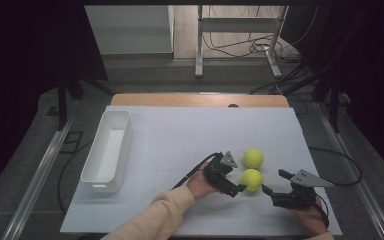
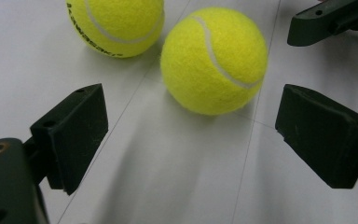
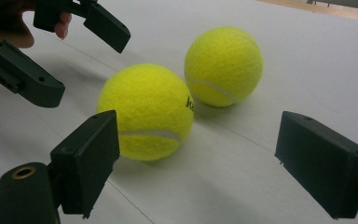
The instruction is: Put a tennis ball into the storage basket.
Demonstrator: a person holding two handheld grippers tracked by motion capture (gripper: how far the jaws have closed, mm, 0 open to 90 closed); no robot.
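Two tennis balls lie on the white table top to the right of the white bin, well apart from it. The near ball sits between the left gripper and the right gripper; the far ball rests just beyond it, the two almost touching. Each gripper has its jaws spread wide and holds nothing. The left gripper's jaw tip lies just beside the near ball, farther from the bin than the hand that holds it.

evenly lit white table, dark surroundings; soft shadows under sharp tennis balls; blurred near jaws.
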